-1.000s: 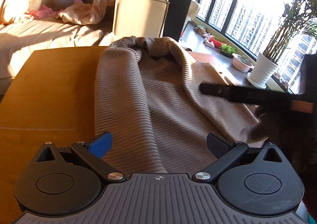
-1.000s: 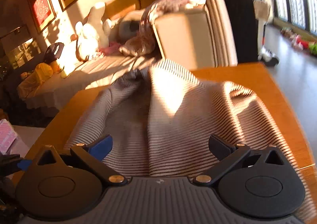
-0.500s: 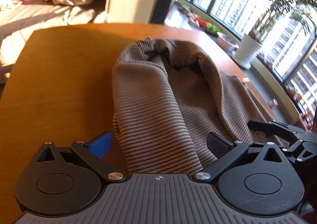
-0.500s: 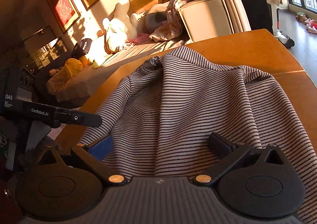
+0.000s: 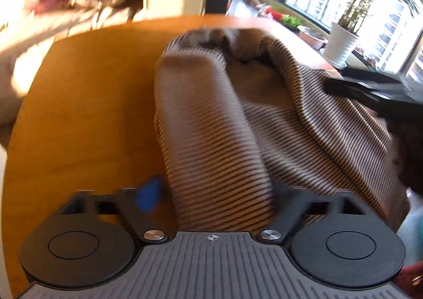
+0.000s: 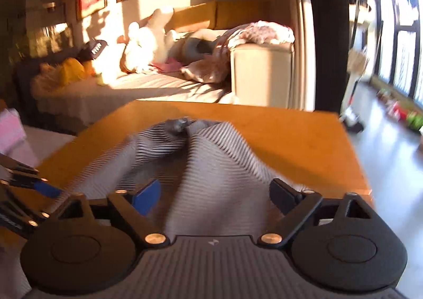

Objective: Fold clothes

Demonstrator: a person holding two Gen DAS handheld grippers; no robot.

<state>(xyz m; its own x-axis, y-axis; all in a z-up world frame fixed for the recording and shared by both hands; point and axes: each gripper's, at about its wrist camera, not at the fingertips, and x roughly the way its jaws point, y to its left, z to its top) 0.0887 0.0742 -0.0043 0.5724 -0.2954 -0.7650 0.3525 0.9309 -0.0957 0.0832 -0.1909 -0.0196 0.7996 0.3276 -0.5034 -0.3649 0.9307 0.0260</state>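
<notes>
A brown-and-cream striped garment [image 5: 211, 119] lies rumpled on the wooden table [image 5: 87, 113], with a long fold running toward my left gripper [image 5: 214, 193]. Its jaws are closing around that fold; the blue pad still stands a little clear of the cloth. In the right wrist view the same garment [image 6: 211, 161] rises in a ridge toward my right gripper [image 6: 215, 194], whose jaws are also closing with cloth between them. The right gripper [image 5: 370, 87] shows dark over the garment's right side. The left gripper [image 6: 26, 182] shows at the left edge.
A sofa [image 6: 158, 87] with soft toys and blankets stands beyond the table's far edge. A white potted plant [image 5: 341, 45] and small pots line the window sill on the right. The table's right edge [image 6: 357, 166] drops to the floor.
Both grippers' jaws have narrowed around the garment. The left view has shifted so the cloth's fold lies between its fingers. The right view has swung and now shows the cloth bunched in a ridge.
</notes>
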